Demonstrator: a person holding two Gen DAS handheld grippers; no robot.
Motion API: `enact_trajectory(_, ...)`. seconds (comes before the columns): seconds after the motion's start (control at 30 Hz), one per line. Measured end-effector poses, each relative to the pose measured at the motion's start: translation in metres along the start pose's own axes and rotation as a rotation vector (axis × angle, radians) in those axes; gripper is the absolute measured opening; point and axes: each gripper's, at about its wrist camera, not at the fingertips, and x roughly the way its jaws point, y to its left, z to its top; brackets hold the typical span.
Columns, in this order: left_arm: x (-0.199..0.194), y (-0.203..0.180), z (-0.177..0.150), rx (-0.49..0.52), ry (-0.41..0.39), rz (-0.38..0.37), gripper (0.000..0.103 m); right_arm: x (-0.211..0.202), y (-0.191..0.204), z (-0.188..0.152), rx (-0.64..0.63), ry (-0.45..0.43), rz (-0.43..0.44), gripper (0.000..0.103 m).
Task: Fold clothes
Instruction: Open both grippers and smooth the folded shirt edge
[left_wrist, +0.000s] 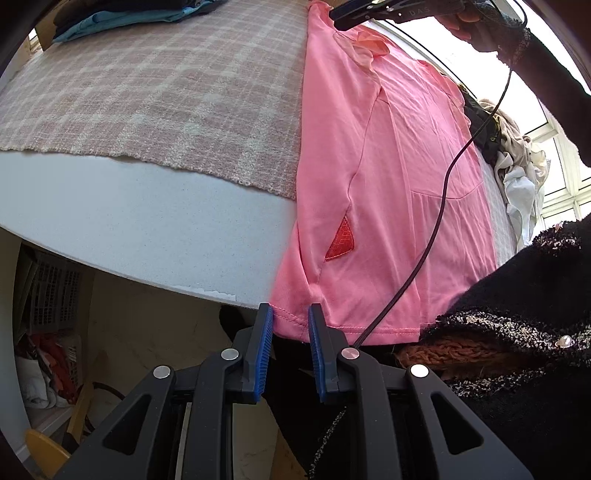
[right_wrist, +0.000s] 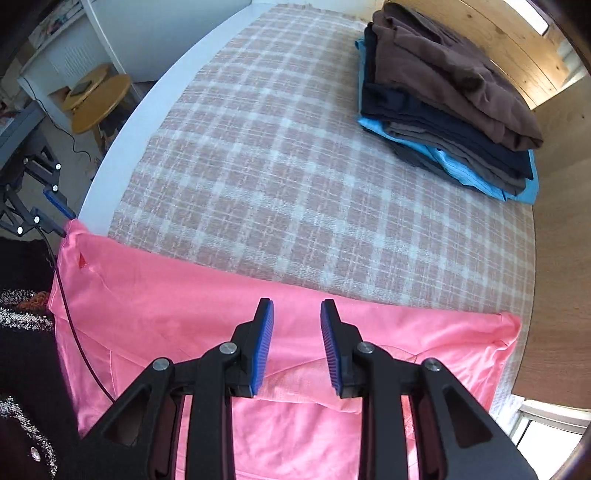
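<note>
Left wrist view shows the pink shirt (left_wrist: 388, 177) spread flat on the bed (left_wrist: 147, 221), hem overhanging the edge, probably for folding; left gripper (left_wrist: 290, 317) jaws straddle that hem, parted, while right gripper (right_wrist: 297, 314) hovers, jaws apart

White mattress (left_wrist: 147, 206) covered by pink-and-white plaid woven blanket (right_wrist: 295, 166), fringed blanket edge stopping short of mattress side. Pink T-shirt (right_wrist: 295, 424) spread flat along near blanket edge, hem hung over mattress side (left_wrist: 306, 321). Stack of folded brown, navy, grey and light-blue garments (right_wrist: 450, 96) set at far corner. Heap of unfolded pale and dark clothes (left_wrist: 513, 162) piled beyond shirt.
</note>
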Motion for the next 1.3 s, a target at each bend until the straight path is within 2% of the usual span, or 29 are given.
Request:
enact_trajectory(0.03, 0.0, 0.002, -0.001, -0.002, 0.004, 0.004, 0.013, -0.006, 0.009, -0.002, 0.001, -0.011, 0.017, 0.027)
enact_trajectory(0.13, -0.005, 0.008, -0.008, -0.013, -0.001, 0.006, 0.013, -0.022, 0.034, -0.016, 0.064, -0.057, 0.06, 0.03)
enact_trajectory(0.2, -0.01, 0.011, -0.013, -0.017, -0.024, 0.001, 0.013, -0.036, 0.064, -0.028, 0.094, -0.093, 0.104, 0.031)
enact_trajectory(0.3, -0.019, 0.015, -0.02, -0.015, -0.06, -0.002, 0.013, -0.039, 0.11, -0.044, 0.1, -0.14, 0.155, 0.035)
enact_trajectory(0.37, -0.021, 0.016, -0.024, 0.004, -0.072, 0.002, 0.013, -0.031, 0.134, -0.054, 0.138, -0.131, 0.18, 0.036)
enact_trajectory(0.5, -0.019, 0.019, -0.028, 0.024, -0.075, -0.011, 0.013, -0.004, 0.146, -0.074, 0.375, -0.051, 0.22, 0.036)
enact_trajectory(0.57, -0.02, 0.018, -0.026, 0.039, -0.079, -0.009, 0.014, 0.002, 0.142, -0.084, 0.504, -0.057, 0.219, 0.036)
enact_trajectory(0.6, -0.02, 0.018, -0.025, 0.047, -0.081, -0.008, 0.017, 0.002, 0.139, -0.088, 0.567, -0.068, 0.238, 0.036)
enact_trajectory(0.67, -0.02, 0.015, -0.022, 0.067, -0.086, -0.01, 0.018, 0.002, 0.135, -0.092, 0.66, -0.096, 0.262, 0.036)
enact_trajectory(0.77, -0.017, 0.01, -0.018, 0.09, -0.082, -0.007, 0.022, 0.003, 0.14, -0.088, 0.691, -0.116, 0.23, 0.036)
enact_trajectory(0.83, -0.015, 0.013, -0.017, 0.092, -0.07, -0.001, 0.022, 0.008, 0.145, -0.084, 0.692, -0.098, 0.191, 0.036)
enact_trajectory(1.0, -0.001, 0.008, -0.011, 0.084, -0.025, 0.038, 0.022, 0.013, 0.151, -0.08, 0.718, -0.081, 0.198, 0.036)
enact_trajectory(1.07, 0.002, 0.007, -0.01, 0.084, -0.022, 0.033, 0.022, 0.009, 0.153, -0.079, 0.71, -0.09, 0.187, 0.036)
enact_trajectory(1.13, 0.005, 0.003, -0.009, 0.088, -0.023, 0.025, 0.015, 0.0, 0.149, -0.075, 0.693, -0.101, 0.161, 0.036)
enact_trajectory(1.17, 0.005, 0.002, -0.008, 0.093, -0.025, 0.022, 0.013, -0.004, 0.143, -0.074, 0.682, -0.101, 0.134, 0.036)
enact_trajectory(1.23, 0.003, -0.002, -0.008, 0.106, -0.035, 0.01, 0.002, -0.012, 0.13, -0.07, 0.665, -0.103, 0.062, 0.036)
enact_trajectory(1.3, -0.002, -0.007, -0.009, 0.134, -0.062, 0.008, 0.002, -0.014, 0.115, -0.067, 0.66, -0.097, 0.016, 0.036)
